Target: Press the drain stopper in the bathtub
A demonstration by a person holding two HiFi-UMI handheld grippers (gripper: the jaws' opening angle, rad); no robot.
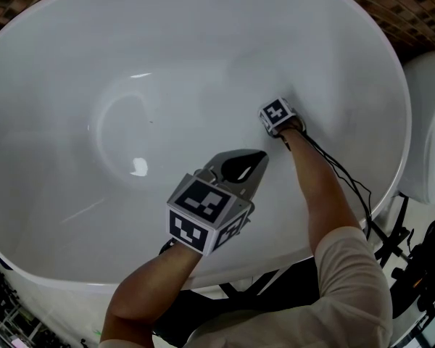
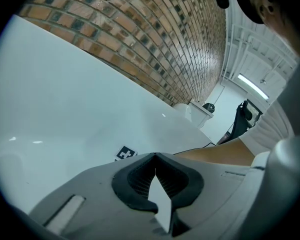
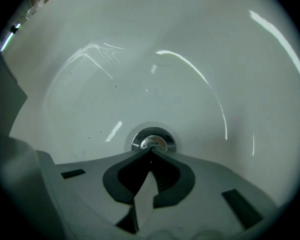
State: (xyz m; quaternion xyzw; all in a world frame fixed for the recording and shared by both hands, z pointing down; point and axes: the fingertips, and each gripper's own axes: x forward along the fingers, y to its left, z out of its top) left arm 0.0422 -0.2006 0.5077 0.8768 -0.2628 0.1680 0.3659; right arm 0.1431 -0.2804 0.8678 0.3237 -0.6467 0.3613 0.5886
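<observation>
The round chrome drain stopper (image 3: 152, 143) sits in its ring on the floor of the white bathtub (image 1: 167, 64). My right gripper (image 3: 150, 152) is shut, and its joined tips lie at the stopper's near edge; I cannot tell whether they touch it. In the head view only this gripper's marker cube (image 1: 278, 114) shows, deep in the tub, and it hides the stopper. My left gripper (image 1: 259, 155) is shut on nothing and hovers above the tub near the front rim, its tips (image 2: 155, 155) pointing towards the right arm.
The tub's front rim (image 1: 290, 256) runs below both arms. Black cables (image 1: 348, 180) trail from the right gripper over the rim. A white fixture (image 1: 428, 122) stands at the right. A brick wall (image 2: 155, 39) rises behind the tub.
</observation>
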